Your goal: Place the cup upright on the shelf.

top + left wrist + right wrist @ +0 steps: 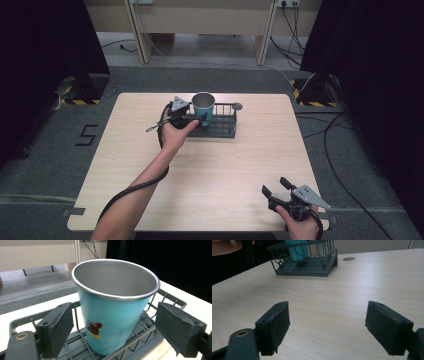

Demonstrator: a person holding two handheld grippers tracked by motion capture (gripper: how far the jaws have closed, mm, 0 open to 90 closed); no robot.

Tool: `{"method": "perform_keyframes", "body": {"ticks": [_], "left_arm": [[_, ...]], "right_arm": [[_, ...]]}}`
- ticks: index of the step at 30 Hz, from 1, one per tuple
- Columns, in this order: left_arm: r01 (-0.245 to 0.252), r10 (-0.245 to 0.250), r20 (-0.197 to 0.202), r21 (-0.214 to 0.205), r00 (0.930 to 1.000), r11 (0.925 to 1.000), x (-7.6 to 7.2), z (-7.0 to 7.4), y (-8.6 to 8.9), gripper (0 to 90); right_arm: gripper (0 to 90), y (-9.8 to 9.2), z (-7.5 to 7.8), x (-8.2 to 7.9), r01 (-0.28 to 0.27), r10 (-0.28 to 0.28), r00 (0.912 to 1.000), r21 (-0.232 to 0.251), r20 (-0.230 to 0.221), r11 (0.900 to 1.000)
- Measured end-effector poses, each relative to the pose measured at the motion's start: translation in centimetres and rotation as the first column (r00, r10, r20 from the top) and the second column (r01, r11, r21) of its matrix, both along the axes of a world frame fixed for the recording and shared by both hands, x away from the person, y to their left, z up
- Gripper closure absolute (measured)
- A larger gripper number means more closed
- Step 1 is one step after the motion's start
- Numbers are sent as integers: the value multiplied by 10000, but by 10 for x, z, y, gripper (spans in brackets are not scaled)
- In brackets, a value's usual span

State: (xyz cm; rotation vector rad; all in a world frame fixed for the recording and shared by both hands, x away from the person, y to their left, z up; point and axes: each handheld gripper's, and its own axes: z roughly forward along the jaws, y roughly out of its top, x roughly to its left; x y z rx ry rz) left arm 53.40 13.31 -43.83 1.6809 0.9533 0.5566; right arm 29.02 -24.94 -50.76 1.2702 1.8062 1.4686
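A teal metal cup (203,106) with a small cartoon print stands tilted in the left end of a dark wire rack (222,127) at the table's far middle. My left gripper (194,121) is at the rack's left end, open. In the left gripper view its pads (58,327) flank the cup (112,315) on both sides with gaps, not touching it, over the rack (172,298). My right gripper (275,186) rests near the front right corner, open and empty (332,327); it looks across the table at the rack (307,267) and cup (297,250).
A small round grey disc (237,106) sits in the tabletop just behind the rack's right end, also the disc (349,258) in the right gripper view. The pale wooden table (225,170) is bare between the rack and the right gripper. Cables trail on the floor around.
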Motion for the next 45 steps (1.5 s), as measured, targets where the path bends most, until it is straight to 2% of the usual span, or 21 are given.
{"method": "perform_keyframes", "body": {"ticks": [9, 19, 33, 45], "left_arm": [[145, -145, 8, -55, 9999, 9999, -10, 1, 5, 143], [343, -342, -25, 116, 9994, 9993, -27, 1, 20, 143], [501, -502, 24, 215, 9987, 9985, -60, -1, 45, 144], [569, -568, -43, 337, 9984, 9978, -91, -16, 66, 144]], "right_arm": [[204, -1, 0, -1, 11, -11, 10000, -34, 13, 10000], [204, 1, 0, -1, 15, -15, 10000, -40, 3, 10000], [204, 1, 0, 0, 19, -19, 10000, -66, -39, 10000], [204, 2, 0, 0, 38, -38, 10000, -105, -29, 9999]]}}
